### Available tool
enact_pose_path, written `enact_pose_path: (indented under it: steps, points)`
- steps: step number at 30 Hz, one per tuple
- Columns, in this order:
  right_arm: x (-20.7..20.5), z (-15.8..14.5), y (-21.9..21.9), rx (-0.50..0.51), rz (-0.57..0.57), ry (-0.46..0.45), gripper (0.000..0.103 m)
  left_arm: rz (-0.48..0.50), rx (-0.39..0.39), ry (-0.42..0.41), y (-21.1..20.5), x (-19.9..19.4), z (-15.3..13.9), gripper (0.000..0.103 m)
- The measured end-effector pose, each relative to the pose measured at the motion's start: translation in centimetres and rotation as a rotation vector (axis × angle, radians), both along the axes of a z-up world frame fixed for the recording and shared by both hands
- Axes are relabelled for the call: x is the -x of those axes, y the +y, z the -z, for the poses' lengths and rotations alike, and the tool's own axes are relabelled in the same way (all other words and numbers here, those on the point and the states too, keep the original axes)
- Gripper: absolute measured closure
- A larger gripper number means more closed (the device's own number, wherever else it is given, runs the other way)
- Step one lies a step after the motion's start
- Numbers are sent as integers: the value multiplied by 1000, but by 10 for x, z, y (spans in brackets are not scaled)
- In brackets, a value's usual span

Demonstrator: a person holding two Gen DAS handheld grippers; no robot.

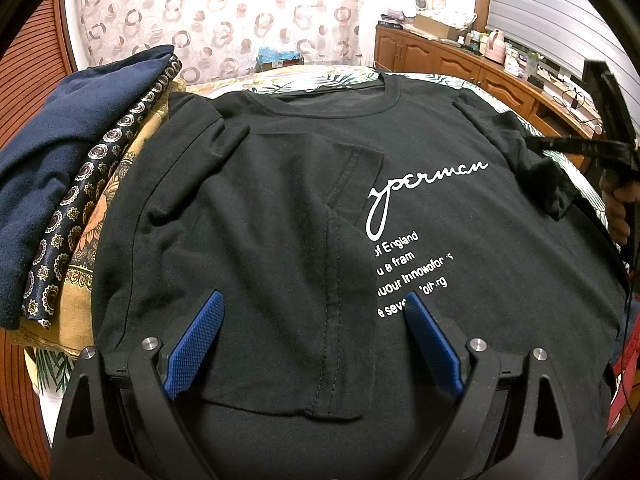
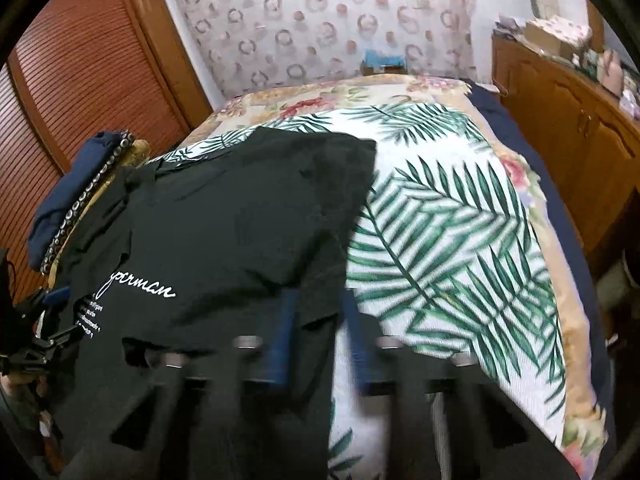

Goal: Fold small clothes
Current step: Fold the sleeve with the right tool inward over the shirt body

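Note:
A black T-shirt [image 1: 280, 200] with white lettering lies front up on the bed; its left side and sleeve are folded in over the chest. My left gripper [image 1: 312, 304] hovers low over the shirt's lower middle, jaws wide open, with nothing between its blue pads [image 1: 196, 344]. In the right wrist view the shirt [image 2: 220, 220] fills the left half. My right gripper [image 2: 320, 320], blurred, has its fingers drawn close together on the lower edge of the spread right sleeve [image 2: 320, 200]. The left wrist view shows that gripper [image 1: 580, 148] at the sleeve [image 1: 500, 128], held by a hand [image 1: 618, 208].
A stack of folded clothes [image 1: 60, 160], navy on top, sits beside the shirt's left edge. A palm-leaf sheet [image 2: 440, 240] covers the bed to the right of the shirt. A wooden cabinet [image 1: 440, 56] with clutter runs along the right wall, and a slatted wooden door [image 2: 80, 60] stands at the left.

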State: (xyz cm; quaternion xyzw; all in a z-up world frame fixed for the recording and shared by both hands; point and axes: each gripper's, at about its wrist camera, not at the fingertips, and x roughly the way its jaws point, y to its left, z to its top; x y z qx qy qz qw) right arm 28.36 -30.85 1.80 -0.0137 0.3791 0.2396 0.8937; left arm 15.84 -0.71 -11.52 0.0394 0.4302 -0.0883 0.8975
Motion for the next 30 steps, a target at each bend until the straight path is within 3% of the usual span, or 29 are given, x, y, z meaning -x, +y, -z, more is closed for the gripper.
enact_pose_path:
  steps: [2,7,16,18,20,22,23,27,30]
  points:
    - [3,-13,7,3,-25,-46,97,0,0,0,0,0,0,11]
    - [10,-36,26,15,-83,-116,98,0,0,0,0,0,0,11]
    - [1,-42,91,54,-224,-129,98,0,0,0,0,0,0,11]
    - [-4,-37,98,71,-241,-123,92,0,1,0,0,0,0,11]
    - [-12,-30,97,77,-235,-125,64,0,0,0,0,0,0,11]
    - [-18,-27,89,61,-225,-120,45,0,2,0,0,0,0,11]
    - [-21,-27,86,61,-213,-121,40,0,2,0,0,0,0,11]
    - [-35,-22,69,97,-156,-130,40,2,28,-11,1,3,-4,11]
    - [-45,-14,59,186,-108,-141,40,-2,50,-34,6,5,-16,11]
